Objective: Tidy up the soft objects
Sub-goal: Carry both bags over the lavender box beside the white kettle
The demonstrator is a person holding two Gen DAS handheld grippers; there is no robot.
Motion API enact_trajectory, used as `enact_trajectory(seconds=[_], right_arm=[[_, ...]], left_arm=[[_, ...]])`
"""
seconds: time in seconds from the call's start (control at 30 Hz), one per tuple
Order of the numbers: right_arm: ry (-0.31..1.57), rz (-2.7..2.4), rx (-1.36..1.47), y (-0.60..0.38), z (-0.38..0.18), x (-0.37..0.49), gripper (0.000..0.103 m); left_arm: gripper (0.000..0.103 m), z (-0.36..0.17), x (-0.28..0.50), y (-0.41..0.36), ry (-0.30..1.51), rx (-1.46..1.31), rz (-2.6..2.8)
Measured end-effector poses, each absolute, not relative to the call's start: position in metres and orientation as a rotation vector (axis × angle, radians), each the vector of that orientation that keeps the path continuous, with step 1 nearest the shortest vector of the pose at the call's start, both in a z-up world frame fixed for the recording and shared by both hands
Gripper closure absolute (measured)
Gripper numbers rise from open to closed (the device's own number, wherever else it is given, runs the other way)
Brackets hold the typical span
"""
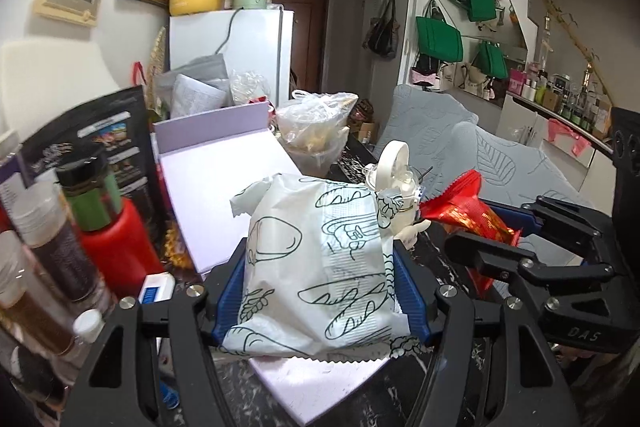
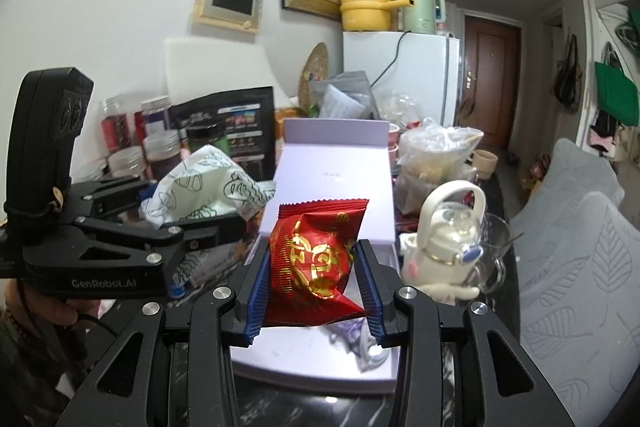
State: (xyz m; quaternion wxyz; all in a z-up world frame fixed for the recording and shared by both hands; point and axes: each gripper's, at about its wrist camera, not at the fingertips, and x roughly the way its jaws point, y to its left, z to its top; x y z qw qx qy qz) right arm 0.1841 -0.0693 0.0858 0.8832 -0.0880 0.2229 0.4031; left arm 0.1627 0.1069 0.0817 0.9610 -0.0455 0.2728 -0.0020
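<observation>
Lilac box (image 2: 332,183) on dark marbled table (image 2: 320,407)

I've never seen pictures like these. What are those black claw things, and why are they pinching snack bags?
They are hand-held grabbers, one in each of a person's hands, each with a small camera looking along its jaws. One picture comes from the left gripper, whose jaws squeeze a white bread bag. The other comes from the right gripper, pinching a red snack packet. Below them lies an open lilac box on a dark, crowded counter, beside a little white bottle and jars.
</observation>
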Motion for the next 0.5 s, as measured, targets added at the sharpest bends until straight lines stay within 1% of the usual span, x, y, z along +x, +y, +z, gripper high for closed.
enact_trajectory(seconds=[0.23, 0.5], right_arm=[[0.497, 0.848, -0.166, -0.063, 0.07, 0.22, 0.063], [0.571, 0.872, -0.189, -0.05, 0.034, 0.245, 0.063]], left_arm=[[0.038, 0.058, 0.192, 0.109, 0.599, -0.095, 0.008], [0.038, 0.018, 0.218, 0.116, 0.694, -0.125, -0.005]])
